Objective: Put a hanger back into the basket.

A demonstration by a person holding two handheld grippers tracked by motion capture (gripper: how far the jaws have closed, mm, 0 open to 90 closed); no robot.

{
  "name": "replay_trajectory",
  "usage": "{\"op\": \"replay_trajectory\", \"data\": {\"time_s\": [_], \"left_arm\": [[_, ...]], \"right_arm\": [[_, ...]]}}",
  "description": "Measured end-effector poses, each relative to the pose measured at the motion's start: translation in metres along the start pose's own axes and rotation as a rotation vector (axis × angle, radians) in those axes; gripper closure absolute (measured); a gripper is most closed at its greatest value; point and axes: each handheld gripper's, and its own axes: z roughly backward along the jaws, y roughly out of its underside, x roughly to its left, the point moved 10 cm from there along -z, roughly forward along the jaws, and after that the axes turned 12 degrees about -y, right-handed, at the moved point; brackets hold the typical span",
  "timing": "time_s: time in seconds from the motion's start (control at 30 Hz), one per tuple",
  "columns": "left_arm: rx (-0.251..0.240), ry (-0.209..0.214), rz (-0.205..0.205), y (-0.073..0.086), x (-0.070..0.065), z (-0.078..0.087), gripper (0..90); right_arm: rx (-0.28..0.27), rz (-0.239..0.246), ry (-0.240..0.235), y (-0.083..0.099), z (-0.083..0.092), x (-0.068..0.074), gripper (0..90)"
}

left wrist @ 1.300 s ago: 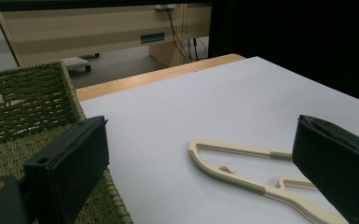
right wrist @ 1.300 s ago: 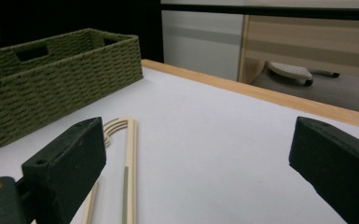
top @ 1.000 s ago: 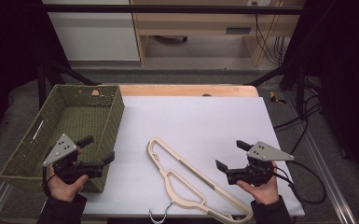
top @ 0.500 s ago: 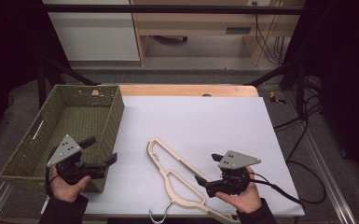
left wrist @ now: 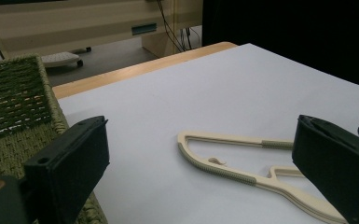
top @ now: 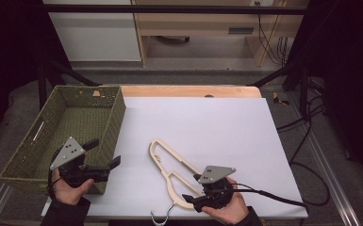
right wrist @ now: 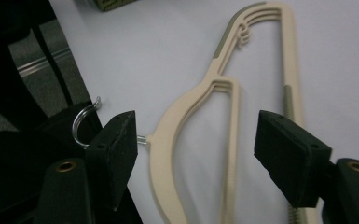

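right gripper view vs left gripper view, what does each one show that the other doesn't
The right gripper view has the hanger's metal hook at the table's near edge, with its own tongs open astride the hanger's neck, pads clear of it. The left gripper view has the green woven basket, the wooden table edge and furniture beyond, its own tongs open and holding nothing. Both share the cream hanger lying flat on the white table top.

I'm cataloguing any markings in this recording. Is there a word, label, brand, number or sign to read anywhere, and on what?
None can be read.
Cream hanger: no print shows, ribbed strips only.
Green woven basket: a pale tag at its far rim, too small to read.
Grey plates on the left gripper and right gripper: holes, no lettering.
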Motion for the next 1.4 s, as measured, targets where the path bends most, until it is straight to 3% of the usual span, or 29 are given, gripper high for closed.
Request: {"op": "replay_trajectory", "data": {"time_s": [0.1,0.5,0.83,0.97,1.1,1.4], "left_arm": [[0.006,0.008,-0.001,0.001,-0.004,-0.001,3.8],[0.022,0.029,-0.020,0.005,-0.015,-0.006,3.9],[0.042,0.042,-0.032,0.009,-0.023,-0.012,4.1],[0.051,0.049,-0.038,0.012,-0.026,-0.014,4.1],[0.056,0.053,-0.044,0.013,-0.028,-0.016,4.1],[0.061,0.068,-0.060,0.015,-0.034,-0.018,4.2]], "right_arm": [[0.033,0.015,-0.018,0.006,-0.009,0.004,35.0],[0.146,-0.005,-0.074,0.032,-0.043,0.013,48.2],[0.223,0.018,-0.087,0.045,-0.054,0.013,62.4],[0.217,0.023,-0.070,0.044,-0.054,0.010,68.8],[0.221,0.004,-0.084,0.043,-0.053,0.011,71.3],[0.215,-0.013,-0.091,0.039,-0.046,0.011,71.5]]}}
